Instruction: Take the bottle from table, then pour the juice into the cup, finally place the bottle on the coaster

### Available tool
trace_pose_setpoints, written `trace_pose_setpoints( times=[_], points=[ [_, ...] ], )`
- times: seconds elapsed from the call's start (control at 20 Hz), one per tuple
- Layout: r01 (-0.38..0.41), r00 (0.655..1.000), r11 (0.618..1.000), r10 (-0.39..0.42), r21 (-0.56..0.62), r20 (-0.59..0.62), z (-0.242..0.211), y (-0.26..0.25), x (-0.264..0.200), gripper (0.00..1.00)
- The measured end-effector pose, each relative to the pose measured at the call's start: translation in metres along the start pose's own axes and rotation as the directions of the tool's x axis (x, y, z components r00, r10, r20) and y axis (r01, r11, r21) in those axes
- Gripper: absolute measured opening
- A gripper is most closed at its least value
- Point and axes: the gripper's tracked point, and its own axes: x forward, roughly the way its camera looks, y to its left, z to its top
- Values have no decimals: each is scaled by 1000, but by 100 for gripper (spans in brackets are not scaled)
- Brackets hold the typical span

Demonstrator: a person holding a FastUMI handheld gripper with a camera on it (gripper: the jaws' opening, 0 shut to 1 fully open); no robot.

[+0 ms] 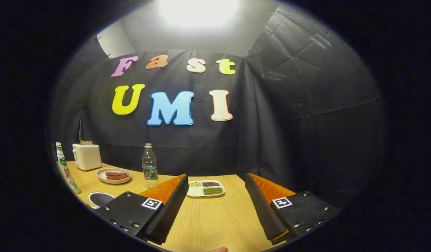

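Black cloth walls close off the booth behind a pale wooden desk (pixel 215 217), with a bright light glaring overhead. You hold the hand-held gripper (pixel 215 189) above the near part of the desk, its fingers spread wide apart with nothing between them but bare wood.

Just beyond the fingers, roughly centred in the gap, sits a white divided tray (pixel 205 188) with three compartments holding pale, dark and green beans or grains (too small for you to tell which).

Beyond your left finger stands a clear plastic bottle (pixel 150 166), upright near the back wall, with a green label around its lower half. You cannot tell its contents from here. It is well apart from the fingers.

Further left, a white plate (pixel 113 176) holds two reddish-brown pieces of food lying side by side. Behind the plate, a cream toaster (pixel 86 156) stands close to the wall with something tan poking from its top.

At the far left edge of the desk, a second bottle (pixel 65 168) with a white body and green-and-red label appears, leaning with the lens distortion. Near it, just beside your left finger's base, a round dark object with a white rim (pixel 99 198) rests on the desk, partly hidden by the gripper; whether it is the cup or the coaster, you cannot tell.
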Motion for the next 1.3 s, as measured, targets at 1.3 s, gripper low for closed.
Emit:
trace_pose_setpoints(
  times=[1.3],
  points=[
    [-496, 858, 861, 506, 108, -89, -8, 403, -139, 99]
  ],
)
